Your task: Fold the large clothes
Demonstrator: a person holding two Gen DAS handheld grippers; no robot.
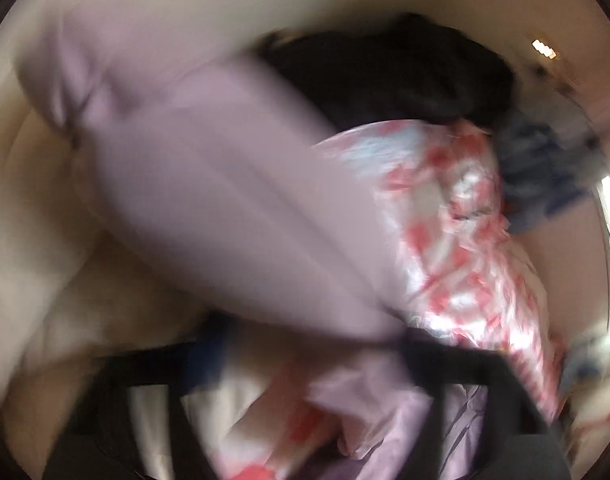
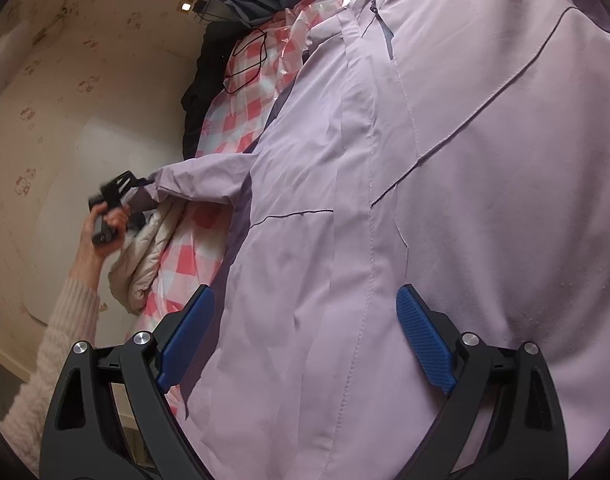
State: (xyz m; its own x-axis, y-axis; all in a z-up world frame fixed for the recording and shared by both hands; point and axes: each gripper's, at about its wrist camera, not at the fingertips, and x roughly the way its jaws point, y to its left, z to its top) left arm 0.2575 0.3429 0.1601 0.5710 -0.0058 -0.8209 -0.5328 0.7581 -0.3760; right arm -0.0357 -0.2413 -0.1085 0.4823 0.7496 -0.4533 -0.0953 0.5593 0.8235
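Pale lilac jacket [image 2: 445,184] – darker purple trim, pink-and-white checked sheet [image 2: 193,264], blue-padded black right claw [image 2: 305,336]

Left wrist view motion-blurred; right sharp, evenly lit, edges bowed.

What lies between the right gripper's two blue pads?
In the right wrist view, the lilac jacket fills the gap of the right gripper; its pads stand wide apart and do not pinch it.
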